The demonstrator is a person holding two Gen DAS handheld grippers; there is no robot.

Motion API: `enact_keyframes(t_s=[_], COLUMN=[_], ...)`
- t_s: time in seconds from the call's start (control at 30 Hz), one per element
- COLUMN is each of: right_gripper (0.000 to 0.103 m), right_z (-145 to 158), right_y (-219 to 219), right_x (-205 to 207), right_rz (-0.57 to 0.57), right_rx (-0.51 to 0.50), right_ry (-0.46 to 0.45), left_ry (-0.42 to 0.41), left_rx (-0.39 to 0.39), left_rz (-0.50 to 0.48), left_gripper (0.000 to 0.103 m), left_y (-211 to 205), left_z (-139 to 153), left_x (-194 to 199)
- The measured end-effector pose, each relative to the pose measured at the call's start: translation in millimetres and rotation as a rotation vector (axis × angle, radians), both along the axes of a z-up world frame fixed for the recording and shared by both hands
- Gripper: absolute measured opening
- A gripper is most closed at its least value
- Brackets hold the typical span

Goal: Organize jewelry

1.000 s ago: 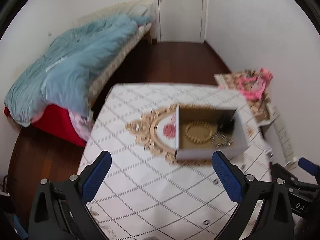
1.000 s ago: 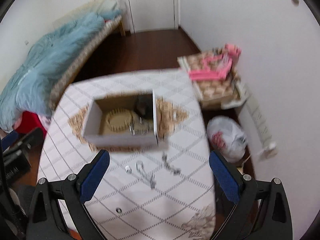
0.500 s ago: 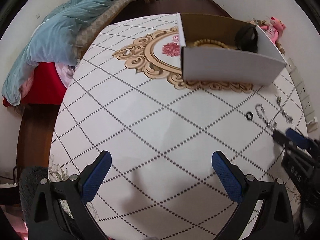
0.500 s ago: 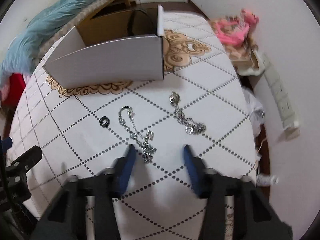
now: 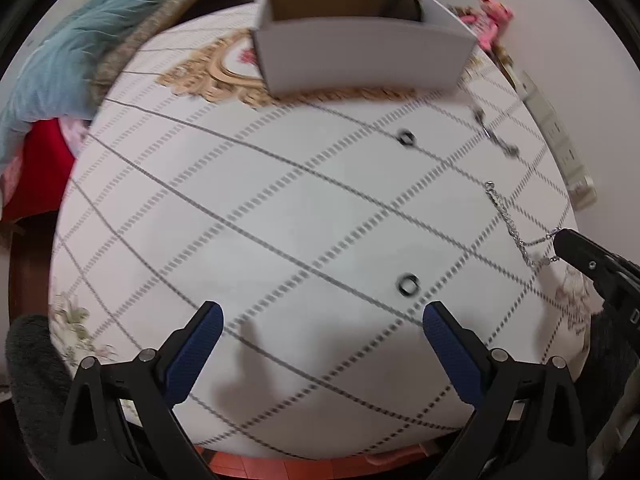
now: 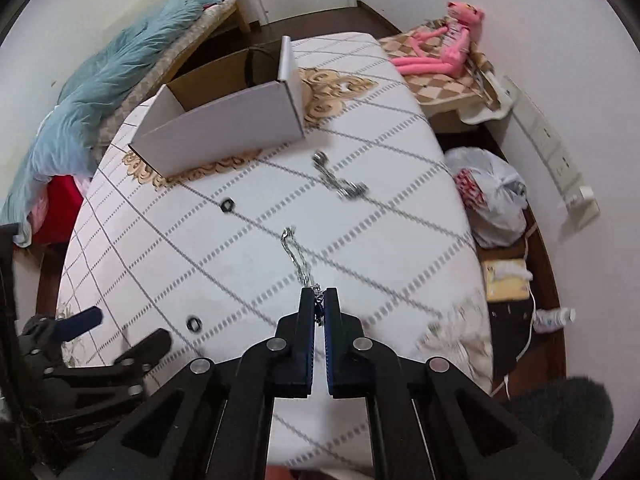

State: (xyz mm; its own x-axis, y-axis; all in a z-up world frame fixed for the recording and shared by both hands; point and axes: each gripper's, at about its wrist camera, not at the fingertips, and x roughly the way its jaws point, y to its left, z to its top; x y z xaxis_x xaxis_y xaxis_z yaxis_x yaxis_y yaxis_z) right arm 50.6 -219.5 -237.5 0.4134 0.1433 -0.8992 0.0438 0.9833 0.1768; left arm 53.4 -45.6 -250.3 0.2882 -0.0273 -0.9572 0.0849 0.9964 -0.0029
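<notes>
My right gripper (image 6: pixel 319 294) is shut on one end of a silver chain bracelet (image 6: pixel 295 254) that trails away over the white tablecloth (image 6: pixel 208 272); it also shows in the left wrist view (image 5: pixel 508 220). My left gripper (image 5: pixel 320 320) is open and empty, low over the table, with a dark ring (image 5: pixel 408 283) just ahead of its right finger; the ring also shows in the right wrist view (image 6: pixel 193 324). A second dark ring (image 5: pixel 406 137) (image 6: pixel 227 205) and a second silver chain (image 6: pixel 340 178) (image 5: pixel 496 138) lie nearer the white cardboard box (image 5: pixel 360 52) (image 6: pixel 224 136).
A bed with a blue duvet (image 6: pixel 100 92) stands left of the table. On the right are a pink plush toy (image 6: pixel 444 44) on a stool, a white plastic bag (image 6: pixel 492 196) on the floor and a power strip (image 6: pixel 552 156) by the wall.
Both grippers have dropped low over the table and come nearer its front. My right gripper has shut on the end of the near chain. My left gripper stays open.
</notes>
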Motion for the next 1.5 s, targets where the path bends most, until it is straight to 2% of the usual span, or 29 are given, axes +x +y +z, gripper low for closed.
enact_keyframes(t_s=[0.07,0.13,0.2,0.27,0.3,0.33,0.4,0.47,0.67,0.77,1.03,1.27,1.43,1.5], right_gripper=[0.004,0.004,0.004,0.004,0.004,0.005,0.005,0.005,0.005,0.005,0.005,0.005,0.005,0.005], right_z=[-3,-7,-10,-11,-11,-10,-9,-9,3,17,75,129,157,160], right_y=[-6,-11,-15,-20,-21,-22,-23,-22,-19,-17,-6,6,17,21], right_x=[-7,-12,-13,-14,-14,-13,-12,-11,-10,-9,12,45,84,101], right_rz=[-0.02,-0.042,-0.062,-0.075,-0.08,-0.082,-0.085,-0.084,-0.075,-0.068,-0.008,0.051,0.087,0.102], right_rx=[0.004,0.003,0.009,0.01,0.013,0.011,0.008,0.005,0.015,0.034,0.091,0.122,0.132,0.134], right_ry=[0.01,0.017,0.025,0.025,0.023,0.021,0.018,0.016,-0.01,-0.04,-0.144,-0.241,-0.283,-0.274], left_ry=[-0.006,-0.017,-0.025,-0.034,-0.049,-0.06,-0.076,-0.081,-0.089,-0.101,-0.198,-0.275,-0.284,-0.277], left_rx=[-0.003,-0.007,-0.007,-0.009,-0.009,-0.01,-0.011,-0.014,-0.049,-0.065,-0.117,-0.174,-0.201,-0.2], left_rz=[-0.021,-0.04,-0.061,-0.078,-0.088,-0.099,-0.122,-0.138,-0.146,-0.144,-0.118,-0.1,-0.067,-0.055], left_gripper=[0.102,0.097,0.076,0.065,0.056,0.05,0.023,0.012,0.01,0.01,0.01,0.01,0.01,0.01], left_y=[-9,-17,-26,-30,-33,-35,-41,-43,-43,-37,-20,-1,19,26], left_z=[-3,-5,-8,-9,-8,-8,-6,-5,0,11,67,121,138,138], left_x=[-1,0,1,3,3,2,1,4,3,-1,12,53,97,117])
